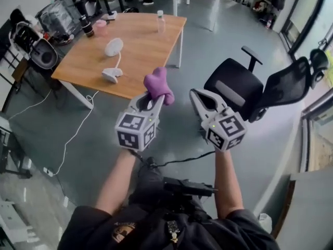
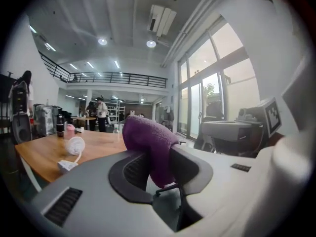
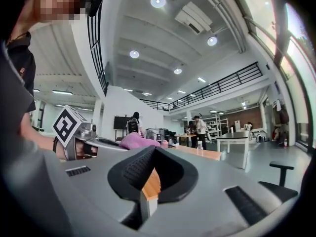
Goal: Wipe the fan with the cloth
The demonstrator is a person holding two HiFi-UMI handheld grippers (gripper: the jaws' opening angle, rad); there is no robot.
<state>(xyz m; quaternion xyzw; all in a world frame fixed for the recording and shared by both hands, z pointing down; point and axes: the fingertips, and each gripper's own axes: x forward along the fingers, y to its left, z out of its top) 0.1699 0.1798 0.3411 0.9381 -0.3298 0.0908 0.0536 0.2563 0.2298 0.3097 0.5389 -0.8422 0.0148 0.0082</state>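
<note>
A small white fan (image 1: 113, 48) stands on its base on the wooden table (image 1: 148, 51), some way ahead of both grippers; it also shows in the left gripper view, fan (image 2: 75, 145). My left gripper (image 1: 154, 100) is shut on a purple cloth (image 1: 158, 85), which bulges up from between the jaws, cloth (image 2: 148, 141). It is held in the air before the table's near edge. My right gripper (image 1: 197, 96) hangs beside it to the right, shut, with nothing between its jaws (image 3: 149, 176). The cloth (image 3: 136, 141) is also seen from the right gripper view.
On the table stand a clear bottle (image 1: 161, 22), a pink cup (image 1: 99, 27) and a dark flask (image 1: 87, 26). A black office chair (image 1: 234, 85) and a mesh chair (image 1: 291, 82) stand right of the grippers. A white cable (image 1: 73, 134) trails over the floor. People stand far back.
</note>
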